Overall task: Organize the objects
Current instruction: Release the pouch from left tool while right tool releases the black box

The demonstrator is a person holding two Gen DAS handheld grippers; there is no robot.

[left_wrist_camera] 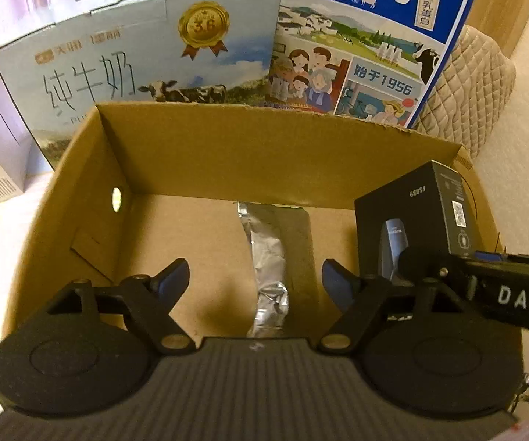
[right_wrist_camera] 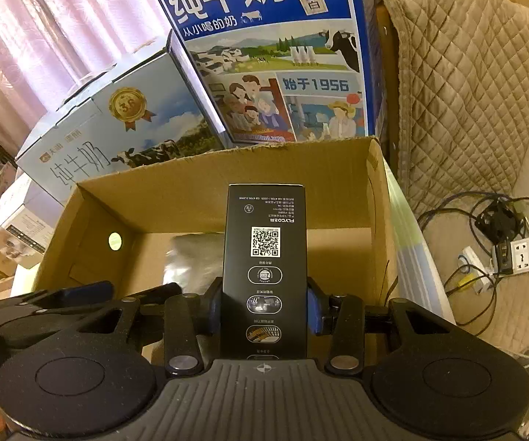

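Behind the plain brown cardboard box (right_wrist_camera: 198, 183) stand a pale sky-blue milk carton (right_wrist_camera: 117, 117) and a deep blue one (right_wrist_camera: 271, 55); inside, a black box (right_wrist_camera: 264, 257).

A foil pouch (left_wrist_camera: 268, 264) lay in the middle of the cardboard box (left_wrist_camera: 227, 150), with a small carton (left_wrist_camera: 426, 217) at its right. Behind the box's far wall stood two milk cases, one on the left (left_wrist_camera: 132, 62) and one on the right (left_wrist_camera: 367, 36), touching. A quilted cover (right_wrist_camera: 459, 84) lay far right.
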